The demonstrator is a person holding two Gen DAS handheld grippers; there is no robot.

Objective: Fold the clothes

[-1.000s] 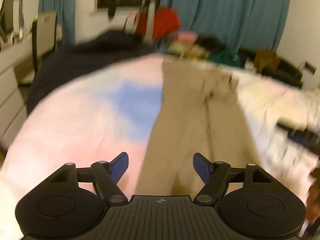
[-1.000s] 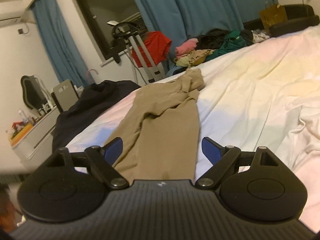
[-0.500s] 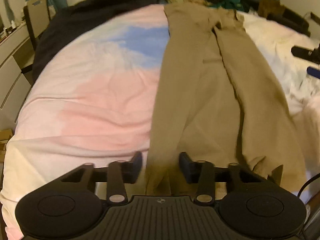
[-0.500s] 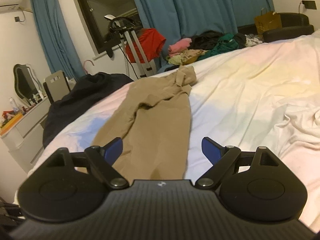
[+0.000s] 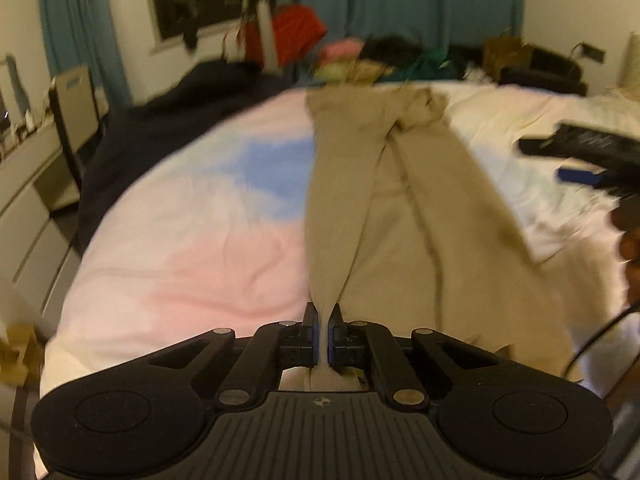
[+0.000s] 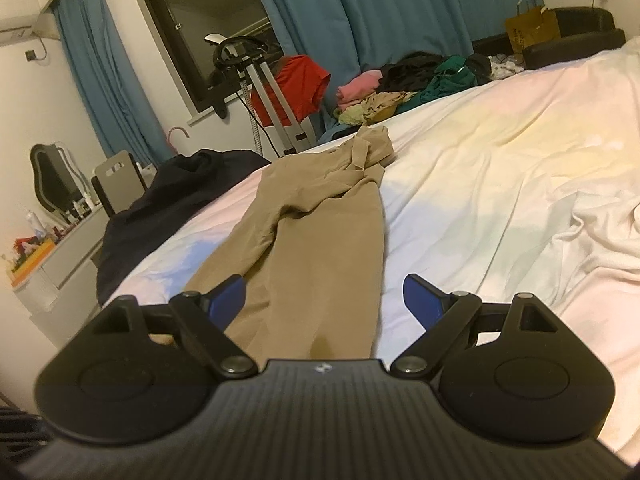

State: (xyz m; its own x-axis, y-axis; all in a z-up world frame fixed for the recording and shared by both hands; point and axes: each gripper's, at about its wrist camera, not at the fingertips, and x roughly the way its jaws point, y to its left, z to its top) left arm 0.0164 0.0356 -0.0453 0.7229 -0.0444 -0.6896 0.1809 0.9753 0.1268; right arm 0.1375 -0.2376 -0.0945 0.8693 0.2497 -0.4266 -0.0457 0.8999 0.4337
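Step in hand: securing the near end of the garment before the first fold. The left gripper (image 5: 323, 322) is clamped on the hem of one leg of the tan trousers (image 5: 384, 208); a narrow ridge of cloth rises between the blue pads (image 5: 310, 338) and draws taut from the pinch toward the waistband. The right gripper (image 6: 323, 300) stands with its jaws wide apart and grips nothing; the other trouser leg lies below and between its fingers, but whether the pads touch the cloth cannot be told.

Location of the garment: the trousers lie lengthwise on the bed (image 5: 168, 240), waistband bunched toward the far edge, both leg ends at the near edge. The sheet under them is pastel pink, blue and cream.

Next move, as a judgement: the right gripper needs to lower onto the second leg end and close on it, at a point level with the left grip. Both ends can then be carried together toward the waistband. Uneven grip points would likely skew the fold.

Differences between views:
- The left wrist view shows the pinch itself and both legs running side by side. It also shows the right gripper from outside, near the right edge of the bed.
- The right wrist view is sharper. It shows the crumpled waistband, the clothes pile (image 6: 404, 88) beyond the far edge, and a dark garment (image 6: 168, 200) at the far left corner. It does not show the left gripper.
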